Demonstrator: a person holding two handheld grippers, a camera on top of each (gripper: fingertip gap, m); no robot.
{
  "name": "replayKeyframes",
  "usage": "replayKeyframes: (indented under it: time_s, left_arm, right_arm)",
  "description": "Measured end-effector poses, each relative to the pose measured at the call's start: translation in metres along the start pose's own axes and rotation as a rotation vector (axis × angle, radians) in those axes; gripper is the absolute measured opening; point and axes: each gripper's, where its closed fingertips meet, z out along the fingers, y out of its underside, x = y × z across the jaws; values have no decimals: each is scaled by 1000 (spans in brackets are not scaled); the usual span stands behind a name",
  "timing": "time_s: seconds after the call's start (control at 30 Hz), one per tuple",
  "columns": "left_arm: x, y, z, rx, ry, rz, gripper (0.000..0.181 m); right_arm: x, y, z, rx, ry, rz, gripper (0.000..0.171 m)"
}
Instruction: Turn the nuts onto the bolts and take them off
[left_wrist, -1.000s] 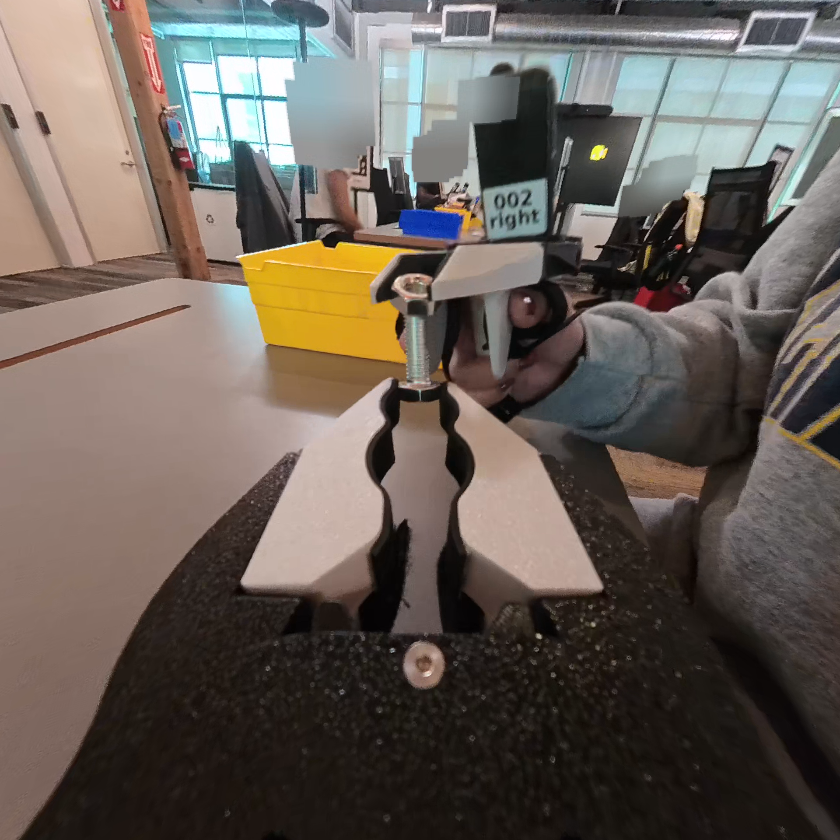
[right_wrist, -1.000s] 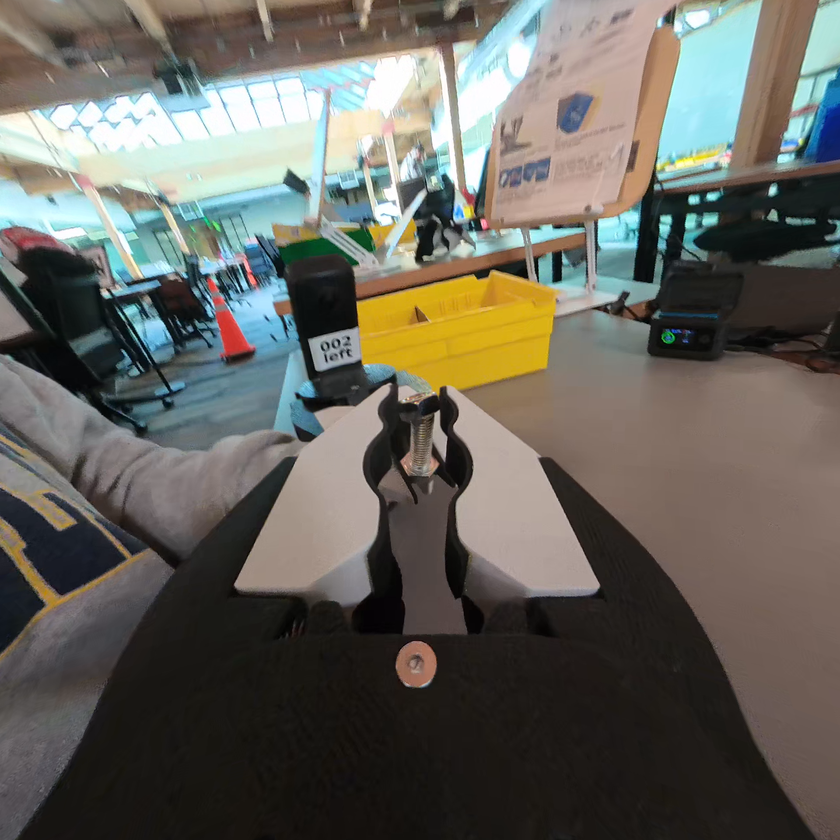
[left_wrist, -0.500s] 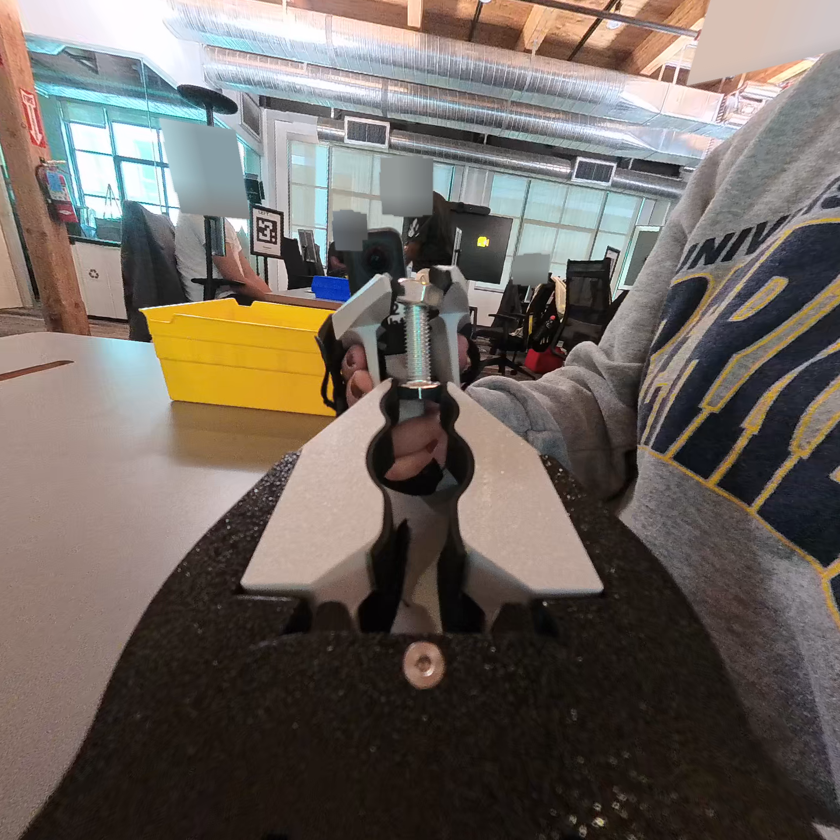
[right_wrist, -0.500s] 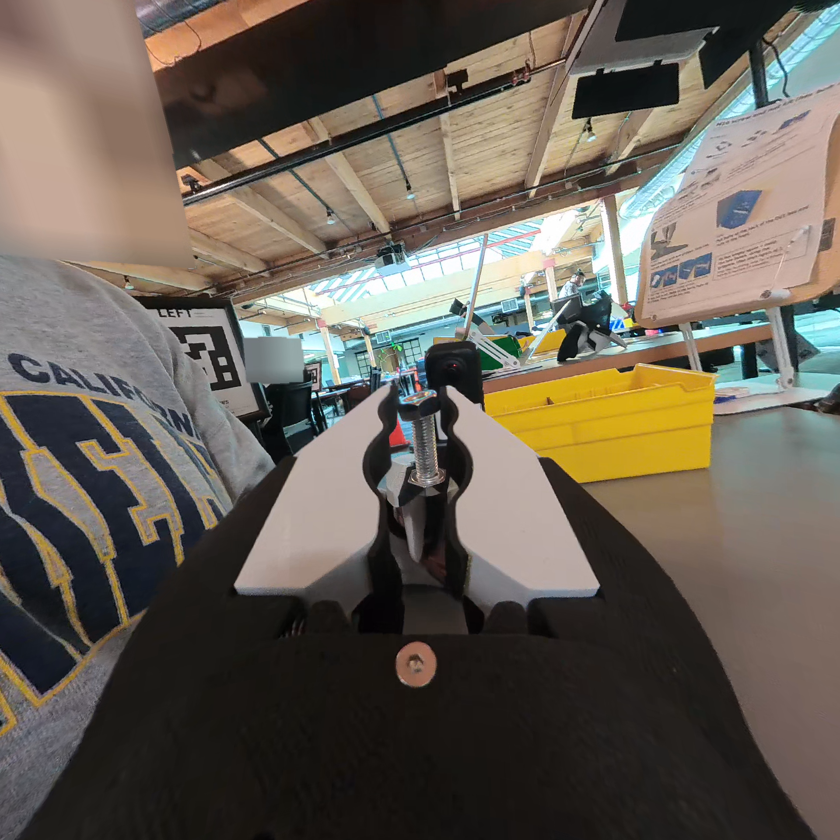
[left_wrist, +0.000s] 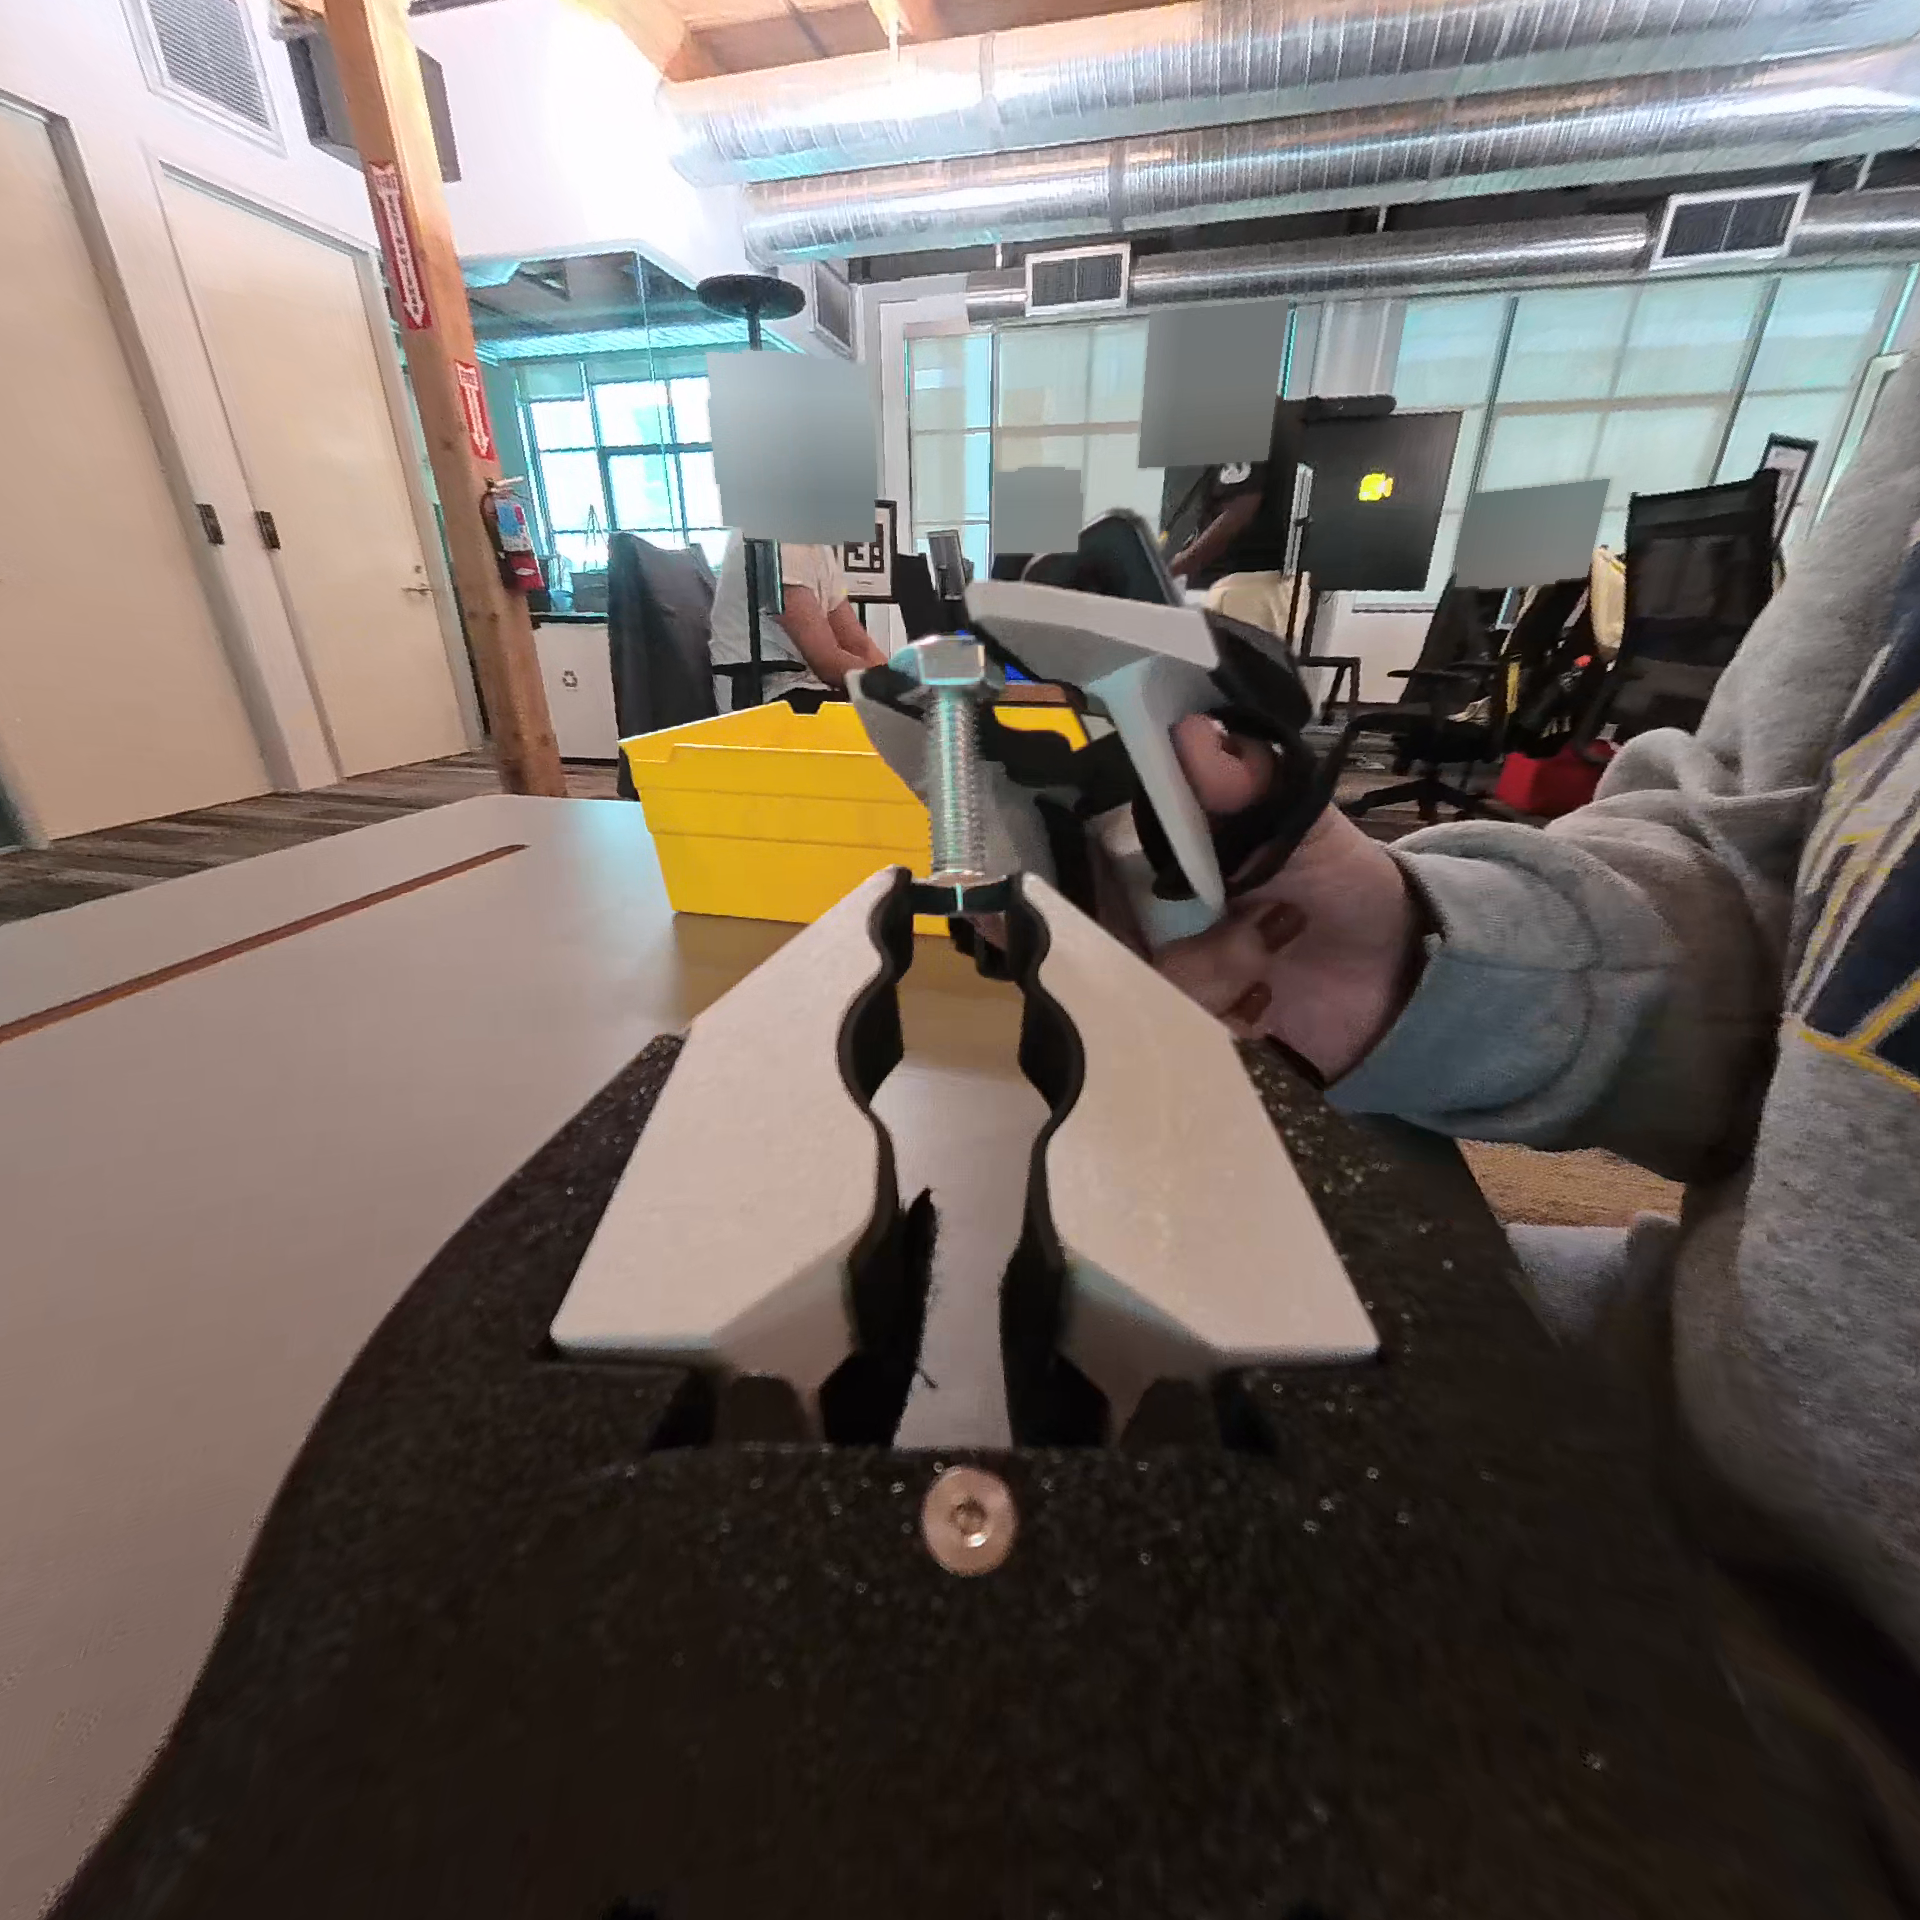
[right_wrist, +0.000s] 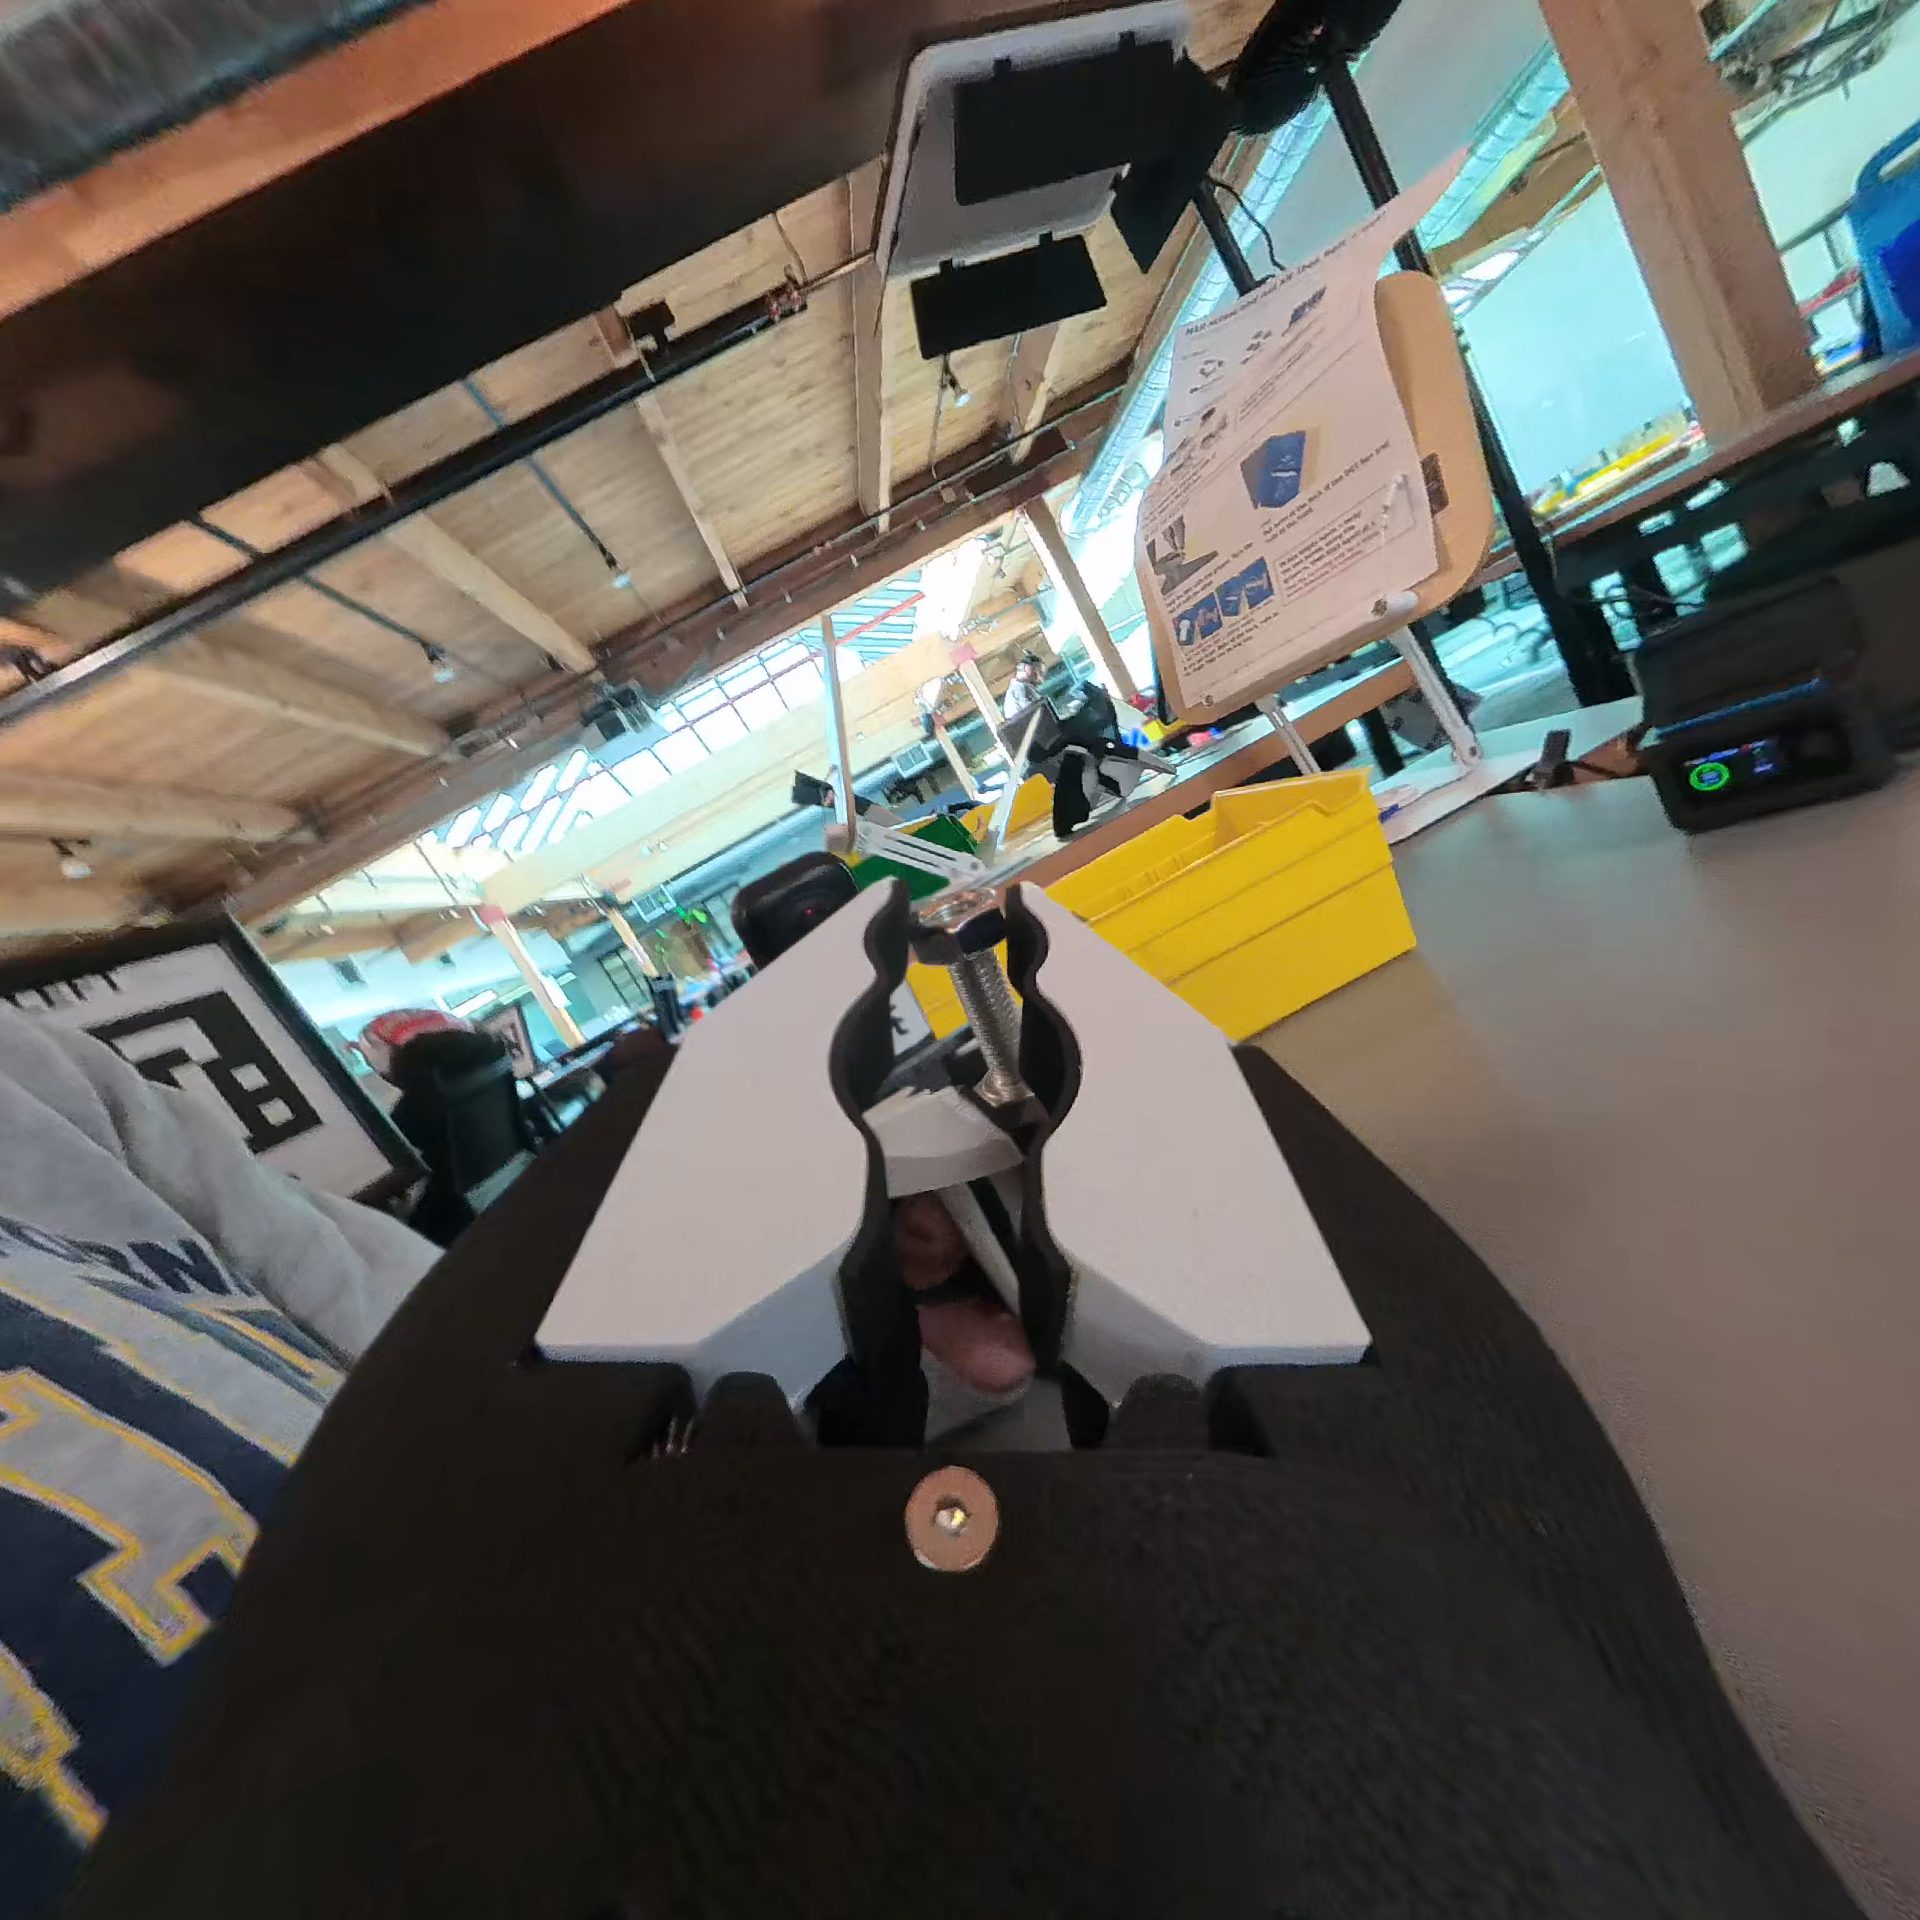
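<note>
A silver bolt (left_wrist: 954, 774) stands upright above the table between my two grippers. My left gripper (left_wrist: 961, 899) is shut on the nut (left_wrist: 961, 891) at the bolt's lower end. My right gripper (left_wrist: 935, 686) comes in from the right, tilted, and is shut on the bolt's hex head (left_wrist: 940, 660). In the right wrist view my right gripper (right_wrist: 956, 925) pinches the hex head (right_wrist: 954, 920) at its fingertips. The threaded shaft (right_wrist: 985, 1013) runs down to the nut (right_wrist: 1003, 1086), which sits in my left gripper (right_wrist: 987, 1107).
A yellow bin (left_wrist: 769, 810) (right_wrist: 1247, 904) stands on the grey table (left_wrist: 312, 1039) just behind the grippers. A black device with a small screen (right_wrist: 1756, 748) and a board holding a paper sheet (right_wrist: 1299, 499) stand at the table's far right. A grey sleeve (left_wrist: 1558, 956) reaches in from the right. Left tips to right tips: about 4 cm.
My right gripper has swung round the bolt and now tilts in from the right side. Both grippers have kept their hold on the bolt and nut. Both views have shifted with the turn.
</note>
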Motion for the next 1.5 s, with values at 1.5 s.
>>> replayKeyframes:
  time_s: [1.5]
  left_arm:
    - [-3, 4, 2, -10, 37, -75, 15]
  right_arm:
    - [4, 7, -2, -341, -57, -191, 17]
